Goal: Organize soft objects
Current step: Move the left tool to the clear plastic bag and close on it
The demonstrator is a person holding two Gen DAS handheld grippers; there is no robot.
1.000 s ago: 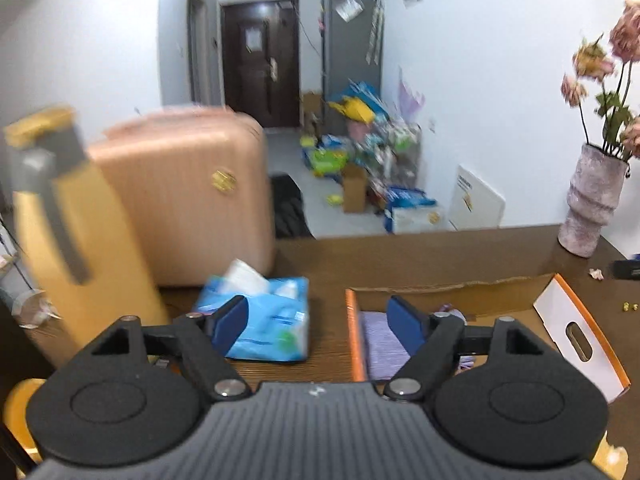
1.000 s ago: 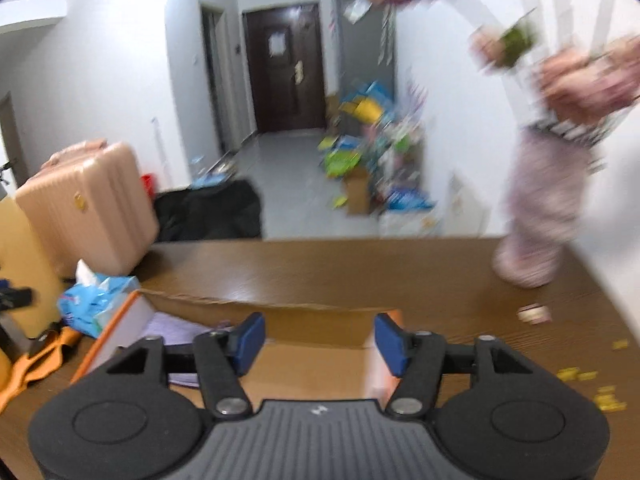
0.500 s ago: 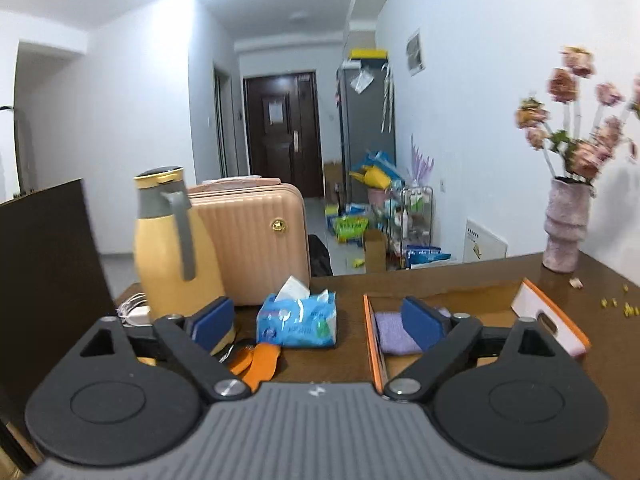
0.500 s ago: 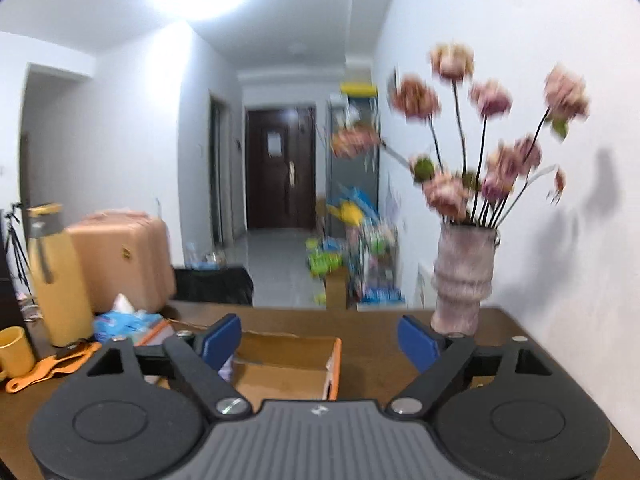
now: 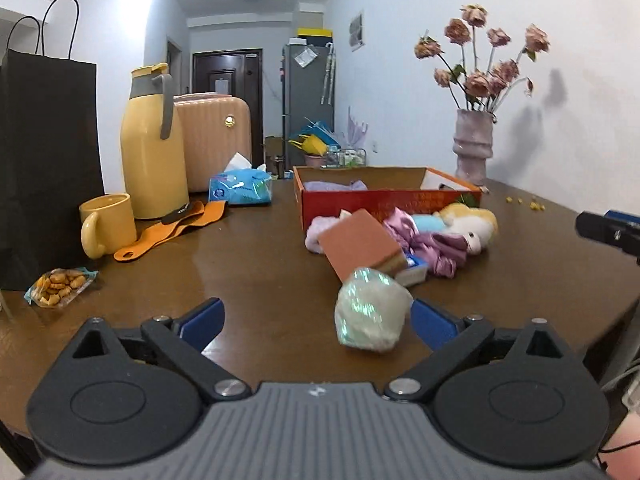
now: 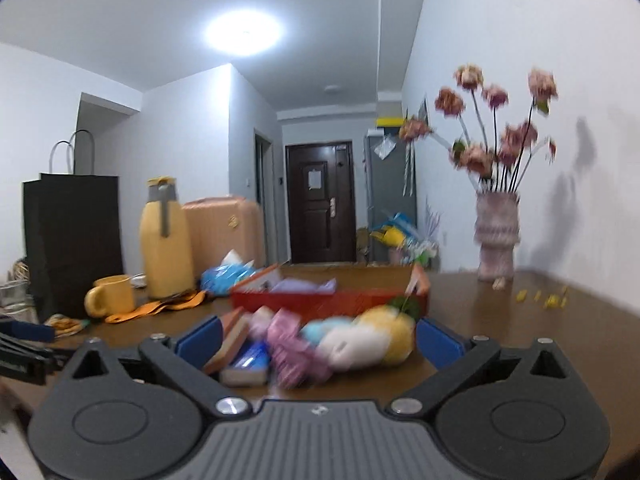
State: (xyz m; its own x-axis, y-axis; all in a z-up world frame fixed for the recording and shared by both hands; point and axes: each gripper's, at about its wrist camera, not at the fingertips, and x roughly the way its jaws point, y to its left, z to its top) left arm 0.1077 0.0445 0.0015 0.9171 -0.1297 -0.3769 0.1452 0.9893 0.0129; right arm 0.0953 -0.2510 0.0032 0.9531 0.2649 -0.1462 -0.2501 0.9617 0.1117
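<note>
Both sets of jaws spread, holding nothing. Left gripper [image 5: 316, 316] low over counter [image 5: 248, 264], pale shimmery ball [image 5: 370, 314] near its right jaw. Right gripper [image 6: 318, 336] frames soft-toy pile [image 6: 352, 340], heaped just before red box [image 5: 384, 200], probably for loading.

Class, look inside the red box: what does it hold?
Inside the red box a lilac cloth shows at the left end. The front wall hides the floor, so anything lower stays unseen.
</note>
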